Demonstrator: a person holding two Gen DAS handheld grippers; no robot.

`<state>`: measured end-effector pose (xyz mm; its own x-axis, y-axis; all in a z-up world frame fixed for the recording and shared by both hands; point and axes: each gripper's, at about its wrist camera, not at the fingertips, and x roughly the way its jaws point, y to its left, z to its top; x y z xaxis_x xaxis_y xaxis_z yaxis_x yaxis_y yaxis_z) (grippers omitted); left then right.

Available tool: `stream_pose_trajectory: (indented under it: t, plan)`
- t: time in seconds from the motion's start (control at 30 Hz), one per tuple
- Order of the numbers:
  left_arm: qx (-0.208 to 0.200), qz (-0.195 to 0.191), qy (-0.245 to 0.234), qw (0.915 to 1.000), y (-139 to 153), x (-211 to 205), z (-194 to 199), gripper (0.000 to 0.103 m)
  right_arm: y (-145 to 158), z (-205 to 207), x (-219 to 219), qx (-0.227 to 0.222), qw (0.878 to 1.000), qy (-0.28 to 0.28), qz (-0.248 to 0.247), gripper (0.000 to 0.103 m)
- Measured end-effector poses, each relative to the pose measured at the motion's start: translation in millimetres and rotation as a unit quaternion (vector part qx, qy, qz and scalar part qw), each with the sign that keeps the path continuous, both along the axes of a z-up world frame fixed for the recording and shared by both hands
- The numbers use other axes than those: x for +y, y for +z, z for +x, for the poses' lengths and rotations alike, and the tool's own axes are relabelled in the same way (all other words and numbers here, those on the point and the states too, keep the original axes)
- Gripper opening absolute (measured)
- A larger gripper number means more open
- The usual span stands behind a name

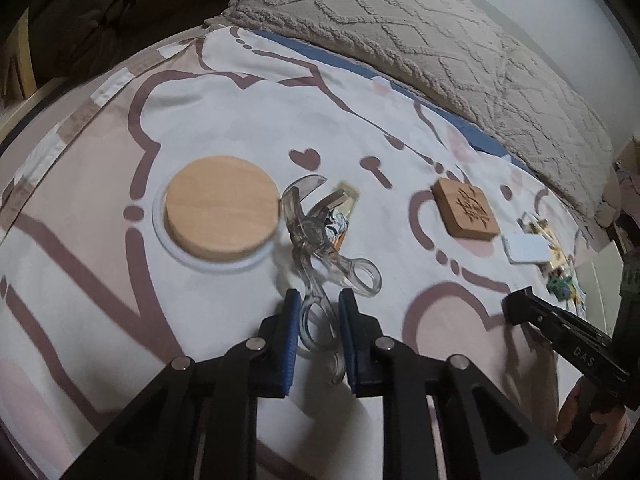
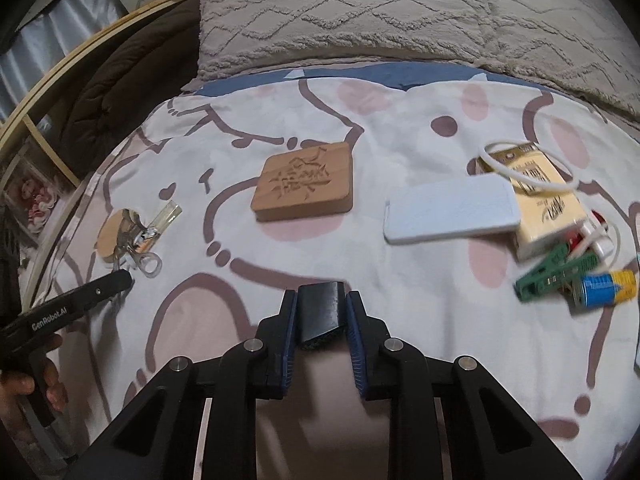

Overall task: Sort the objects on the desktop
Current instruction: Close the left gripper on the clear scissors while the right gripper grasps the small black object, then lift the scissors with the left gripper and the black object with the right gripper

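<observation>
Home bedroom, bed with cartoon-print sheet [image 2: 400, 280], tufted grey pillow [image 2: 400, 20] at far side, brown quilt [image 2: 132, 92] far left

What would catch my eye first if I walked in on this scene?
Probably the clear plastic scissors, lying beside a round wooden lid, with one handle loop between the open left tongs. Next, the right tongs pinching a small black block above the cartoon-printed bedsheet, near a carved wooden block.

Two low forward views, shared bedspread [image 1: 224, 120]
</observation>
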<state>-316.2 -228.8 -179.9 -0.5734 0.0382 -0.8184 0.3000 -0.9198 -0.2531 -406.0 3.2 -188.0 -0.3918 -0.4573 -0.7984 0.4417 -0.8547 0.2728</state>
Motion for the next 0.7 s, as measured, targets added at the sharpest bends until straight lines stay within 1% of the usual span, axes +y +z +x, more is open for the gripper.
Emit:
stream_pose_trajectory:
  t: [0.23,0.47,0.7]
  plan:
    - [0.007,0.010,-0.012,0.9999,2.3,14.9,30.8,0.019,4.1,27.5,13.4,0.002,1.000,-0.008,-0.007,0.024]
    - [0.001,0.026,-0.025,0.9994,-4.5,29.9,67.3,0.019,3.7,56.7,31.9,-0.004,1.000,-0.020,-0.015,0.024]
    - [0.004,0.032,-0.043,0.9986,-4.5,48.9,97.1,0.019,2.9,90.4,43.1,-0.009,0.999,-0.027,-0.023,0.024]
